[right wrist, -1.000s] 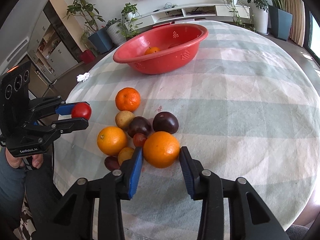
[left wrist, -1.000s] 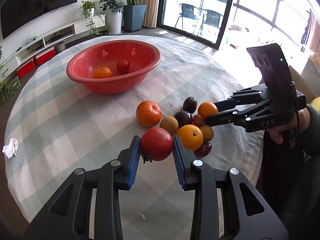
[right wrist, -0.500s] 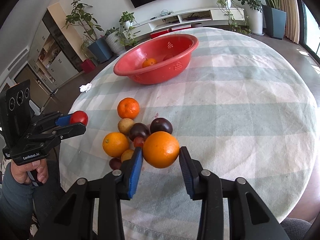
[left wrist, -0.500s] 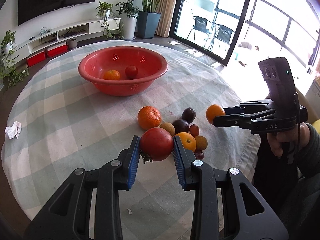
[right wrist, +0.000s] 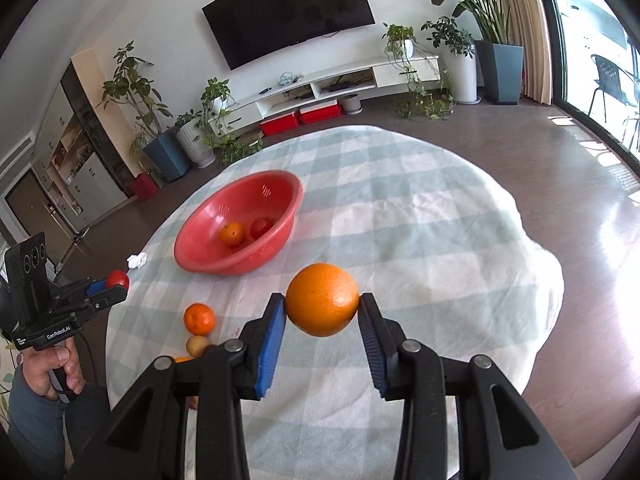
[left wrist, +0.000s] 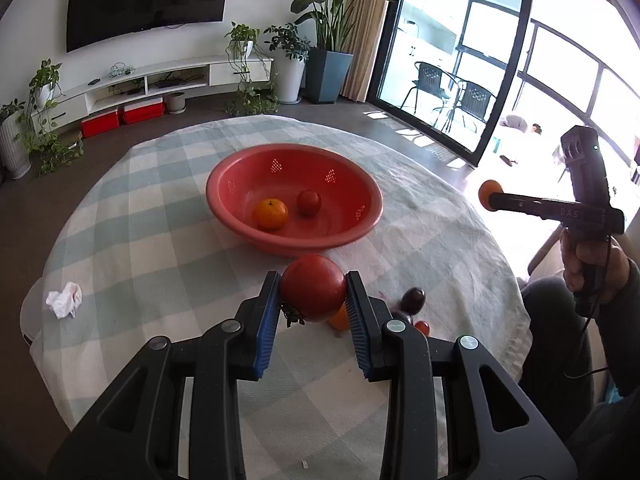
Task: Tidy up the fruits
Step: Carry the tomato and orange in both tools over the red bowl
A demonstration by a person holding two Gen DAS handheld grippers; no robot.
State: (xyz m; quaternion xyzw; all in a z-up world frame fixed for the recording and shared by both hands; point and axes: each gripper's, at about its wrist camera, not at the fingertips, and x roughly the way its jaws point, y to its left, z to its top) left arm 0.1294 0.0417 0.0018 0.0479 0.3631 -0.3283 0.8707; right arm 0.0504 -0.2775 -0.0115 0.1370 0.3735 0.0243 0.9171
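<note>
We grip a round red tomato [left wrist: 313,288] in our left hand-held gripper [left wrist: 313,312] and a round orange [right wrist: 322,299] in our right hand-held gripper [right wrist: 322,320], both raised clear for the red plastic bowl [left wrist: 240,168].

Daylight floods in through the glass doors [left wrist: 460,80] on the right of the left wrist view, blown out to near white there; the floor [right wrist: 592,208] in the right wrist view carries a hard glare patch; the cloth [right wrist: 420,220] is bright and evenly lit, with only soft shadows under the bowl [left wrist: 296,240] (its inner wall shows a faint sheen); both views bend strongly toward the rims, where black vignetting closes the corners; the middle is sharp; the claw bodies at the bottom edge read as dark, nearly flat shapes; the TV [right wrist: 292,16] shows dim reflections.
</note>
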